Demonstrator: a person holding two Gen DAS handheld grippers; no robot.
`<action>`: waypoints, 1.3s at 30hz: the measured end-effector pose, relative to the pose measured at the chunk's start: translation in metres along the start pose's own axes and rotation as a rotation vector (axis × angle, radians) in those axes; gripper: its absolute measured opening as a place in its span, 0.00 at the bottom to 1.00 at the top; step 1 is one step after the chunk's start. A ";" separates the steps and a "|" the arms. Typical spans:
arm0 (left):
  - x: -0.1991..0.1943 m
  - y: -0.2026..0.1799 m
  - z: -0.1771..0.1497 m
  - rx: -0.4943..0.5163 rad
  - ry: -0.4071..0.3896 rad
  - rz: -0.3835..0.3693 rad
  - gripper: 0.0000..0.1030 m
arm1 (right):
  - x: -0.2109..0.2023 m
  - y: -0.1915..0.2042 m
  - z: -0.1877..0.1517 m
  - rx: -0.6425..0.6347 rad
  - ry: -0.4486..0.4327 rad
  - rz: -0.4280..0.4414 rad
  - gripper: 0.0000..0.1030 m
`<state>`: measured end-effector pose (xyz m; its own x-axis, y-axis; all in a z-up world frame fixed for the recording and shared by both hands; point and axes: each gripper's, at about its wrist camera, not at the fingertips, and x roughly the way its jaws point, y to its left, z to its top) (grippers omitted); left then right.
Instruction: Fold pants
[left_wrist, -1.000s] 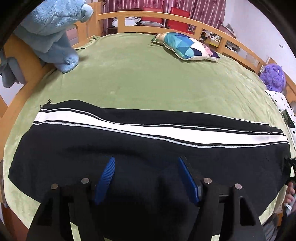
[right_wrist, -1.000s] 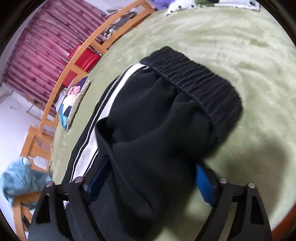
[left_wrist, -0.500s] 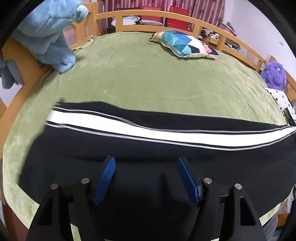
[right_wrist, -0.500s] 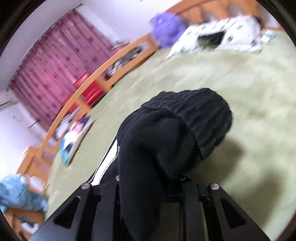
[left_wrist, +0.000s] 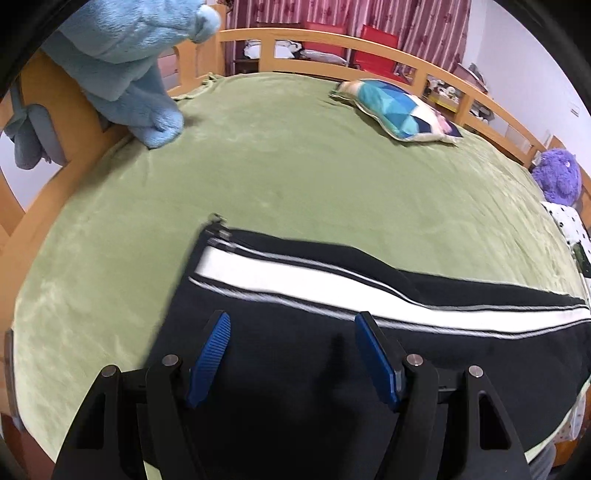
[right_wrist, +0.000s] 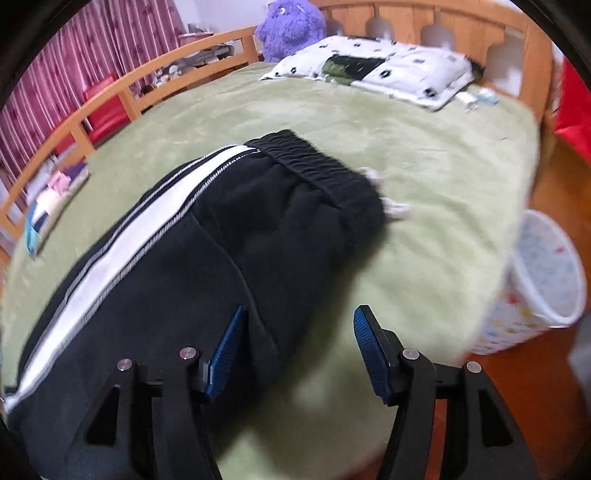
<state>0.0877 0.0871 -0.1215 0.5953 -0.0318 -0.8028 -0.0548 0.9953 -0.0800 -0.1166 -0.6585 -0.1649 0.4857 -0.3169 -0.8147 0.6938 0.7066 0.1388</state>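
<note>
1. The black pants with a white side stripe lie flat on the green bed; their near edge is hidden under both grippers, and the fabric is blurred.
2. The left gripper hovers over the pants, jaws half wide, gripping nothing; the right gripper has just been opening, jaws apart, empty, beside the pants' edge.
3. A patterned pillow lies beyond the pants; a white basket stands beside the bed.

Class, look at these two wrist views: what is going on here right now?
A person with a handheld gripper in each hand is folding black pants with a white side stripe on a green bed cover. The pants lie flat. The right gripper has just been opening and grips nothing, near the waistband. The left gripper hovers open over the legs.
</note>
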 end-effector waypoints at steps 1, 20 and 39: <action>0.002 0.008 0.003 -0.004 -0.004 0.008 0.66 | -0.013 0.005 -0.002 -0.023 -0.012 -0.038 0.58; 0.076 0.056 0.043 0.004 0.041 -0.132 0.19 | -0.038 0.196 -0.053 -0.200 0.006 0.053 0.58; 0.039 0.083 0.049 -0.024 0.002 -0.035 0.50 | 0.011 0.217 -0.087 -0.262 0.160 0.091 0.58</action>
<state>0.1455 0.1729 -0.1304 0.5953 -0.0664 -0.8008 -0.0537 0.9911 -0.1222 -0.0074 -0.4534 -0.1926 0.4352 -0.1560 -0.8867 0.4810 0.8728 0.0825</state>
